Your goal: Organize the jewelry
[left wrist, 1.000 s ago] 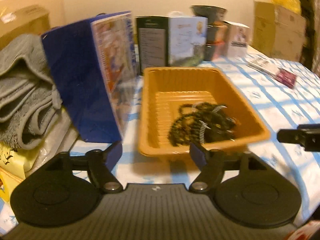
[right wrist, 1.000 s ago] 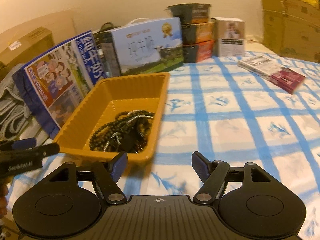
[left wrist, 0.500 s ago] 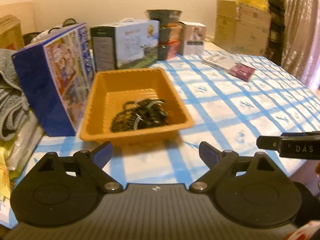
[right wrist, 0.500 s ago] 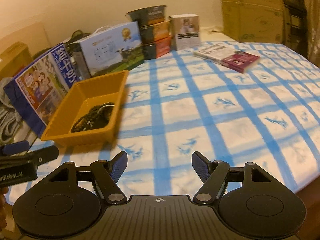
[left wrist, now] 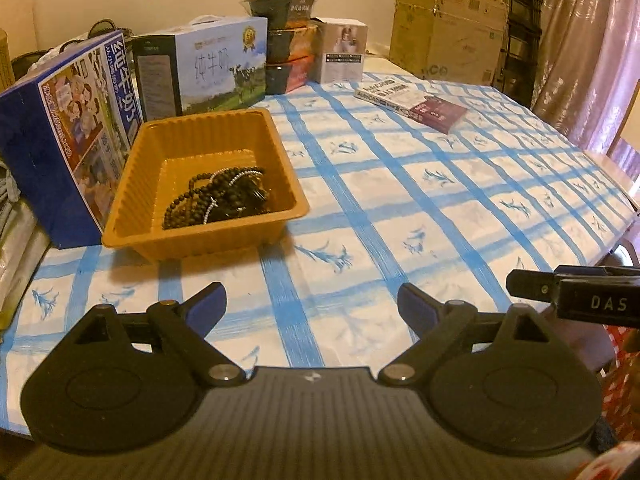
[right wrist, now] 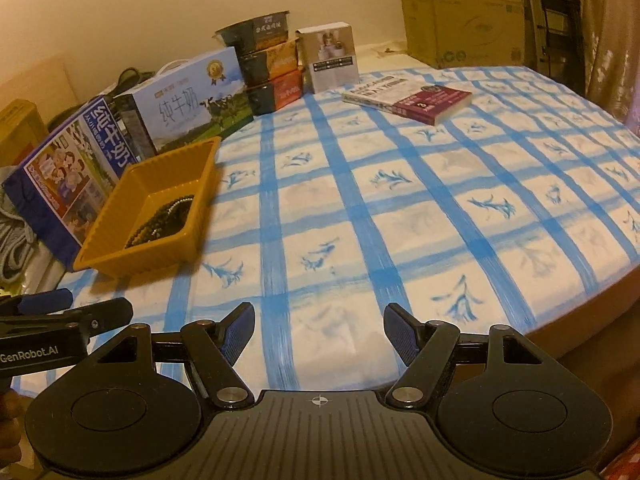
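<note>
An orange plastic tray (left wrist: pixel 134 190) (right wrist: pixel 104 236) stands on the blue-checked tablecloth, at the left. Dark beaded bracelets and necklaces (left wrist: pixel 220 200) (right wrist: pixel 162 220) lie heaped in its near end. My left gripper (left wrist: pixel 312 308) hovers open over the cloth well in front of the tray, with nothing between its fingers. My right gripper (right wrist: pixel 319 330) is open and empty too, near the table's front edge and to the right of the tray. Each gripper's tip shows at the edge of the other's view.
Two milk cartons (left wrist: pixel 68 132) (left wrist: pixel 208 68) stand behind and left of the tray. Stacked bowls (left wrist: pixel 286 40), a small white box (left wrist: pixel 344 54) and a book (left wrist: pixel 416 100) lie further back. Cardboard boxes (left wrist: pixel 444 32) stand beyond the table. Folded grey cloth (right wrist: pixel 12 236) lies at far left.
Both grippers have drawn back from the tray toward the table's front edge and risen. The left gripper's jaws have spread wider. The tray and beads stay put.
</note>
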The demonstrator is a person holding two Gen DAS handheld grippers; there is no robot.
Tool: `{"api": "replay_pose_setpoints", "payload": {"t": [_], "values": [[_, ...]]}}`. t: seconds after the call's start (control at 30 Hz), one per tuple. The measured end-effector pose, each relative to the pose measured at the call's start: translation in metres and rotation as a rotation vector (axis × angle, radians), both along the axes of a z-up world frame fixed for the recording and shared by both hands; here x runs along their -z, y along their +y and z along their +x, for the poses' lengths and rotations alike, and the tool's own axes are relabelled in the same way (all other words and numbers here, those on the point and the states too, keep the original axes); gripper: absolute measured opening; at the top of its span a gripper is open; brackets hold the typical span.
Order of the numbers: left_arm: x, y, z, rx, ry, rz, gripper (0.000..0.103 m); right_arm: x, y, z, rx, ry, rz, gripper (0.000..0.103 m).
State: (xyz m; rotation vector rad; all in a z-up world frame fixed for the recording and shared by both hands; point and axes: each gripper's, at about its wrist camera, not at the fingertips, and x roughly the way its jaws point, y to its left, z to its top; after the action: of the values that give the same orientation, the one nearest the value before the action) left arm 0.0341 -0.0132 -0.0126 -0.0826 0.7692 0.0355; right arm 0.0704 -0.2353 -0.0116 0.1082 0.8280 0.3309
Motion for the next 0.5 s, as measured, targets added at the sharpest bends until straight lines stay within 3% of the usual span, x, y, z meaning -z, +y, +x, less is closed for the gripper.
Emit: {"api": "replay_pose_setpoints", "payload": {"t": [0.5], "values": [[-0.0068,-0.0104,-0.0012,0.019,-0.008,0.007,0.092,-0.0089,-0.0023,-0.0068,-0.025,0.004,0.017,0.071]]}}
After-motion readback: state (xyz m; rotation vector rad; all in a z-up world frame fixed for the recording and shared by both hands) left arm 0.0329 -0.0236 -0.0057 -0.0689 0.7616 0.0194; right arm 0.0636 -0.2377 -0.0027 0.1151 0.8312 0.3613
